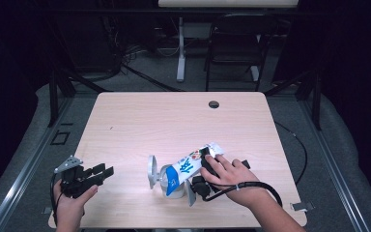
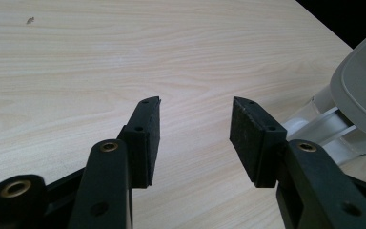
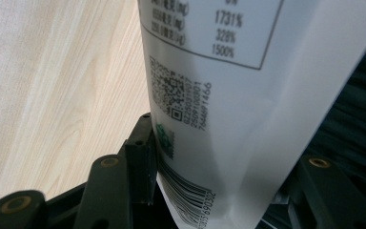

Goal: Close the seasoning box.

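A white pouch [image 1: 188, 166] with blue print lies tilted, its blue lower end at the mouth of a clear container [image 1: 173, 187] whose grey lid [image 1: 151, 171] stands flipped up. My right gripper [image 1: 206, 160] is shut on the pouch's upper end, with a hand over it. The right gripper view has the pouch [image 3: 228, 95] with a QR code and barcode pinched in my right gripper [image 3: 219, 143]. My left gripper [image 1: 104, 172] rests open at the table's front left, apart from the container. In its own view my left gripper [image 2: 195, 102] holds nothing, and the grey lid [image 2: 362, 81] sits at the right edge.
The pale wood table [image 1: 174, 121] has a round cable hole [image 1: 214, 104] near its far edge. A black chair [image 1: 234, 43] and another desk's white leg [image 1: 180, 48] stand beyond it. A black cable [image 1: 251, 186] loops from the right gripper over the wrist.
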Demonstrator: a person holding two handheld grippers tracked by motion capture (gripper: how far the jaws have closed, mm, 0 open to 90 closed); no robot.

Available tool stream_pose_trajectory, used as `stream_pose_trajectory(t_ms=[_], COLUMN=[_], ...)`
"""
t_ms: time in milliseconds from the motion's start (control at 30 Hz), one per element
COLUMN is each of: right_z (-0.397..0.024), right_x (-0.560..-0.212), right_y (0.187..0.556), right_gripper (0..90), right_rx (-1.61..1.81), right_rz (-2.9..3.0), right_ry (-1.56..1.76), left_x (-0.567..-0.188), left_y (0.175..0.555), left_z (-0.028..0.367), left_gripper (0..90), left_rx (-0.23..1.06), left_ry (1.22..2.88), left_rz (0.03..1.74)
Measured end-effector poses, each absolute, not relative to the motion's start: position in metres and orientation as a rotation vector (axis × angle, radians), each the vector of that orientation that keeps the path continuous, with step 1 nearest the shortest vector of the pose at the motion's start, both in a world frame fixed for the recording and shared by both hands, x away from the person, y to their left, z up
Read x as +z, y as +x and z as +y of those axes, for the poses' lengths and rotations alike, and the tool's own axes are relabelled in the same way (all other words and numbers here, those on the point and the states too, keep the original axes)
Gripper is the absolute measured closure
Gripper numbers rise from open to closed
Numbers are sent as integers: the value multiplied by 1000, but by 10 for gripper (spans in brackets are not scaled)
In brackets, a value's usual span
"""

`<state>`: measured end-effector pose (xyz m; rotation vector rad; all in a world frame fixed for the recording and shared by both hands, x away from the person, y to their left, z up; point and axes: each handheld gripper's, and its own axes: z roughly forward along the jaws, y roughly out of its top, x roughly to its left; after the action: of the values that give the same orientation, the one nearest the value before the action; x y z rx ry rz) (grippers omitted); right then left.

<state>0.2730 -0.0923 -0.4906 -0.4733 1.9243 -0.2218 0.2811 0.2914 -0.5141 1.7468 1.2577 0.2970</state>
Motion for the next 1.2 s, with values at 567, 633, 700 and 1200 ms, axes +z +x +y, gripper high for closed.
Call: stream_pose_trajectory(t_ms=[567,633,700,1200], right_z=[-92,-92,-92,-92], right_x=[-490,-490,-490,-489], right_y=[272,272,272,271], right_gripper=[500,502,502,506], right_rx=[-228,-227,-233,-239], right_rz=[1922,1922,1920,1917], right_ry=[-477,-478,-477,-481], left_x=[-514,-514,-514,-514], left_y=[281,281,281,281], left_z=[292,292,292,292], left_gripper=[539,540,539,540], left_rx=[294,296,293,294], left_ry=[1748,1746,1749,1746], left_rz=[1258,1258,1258,1261])
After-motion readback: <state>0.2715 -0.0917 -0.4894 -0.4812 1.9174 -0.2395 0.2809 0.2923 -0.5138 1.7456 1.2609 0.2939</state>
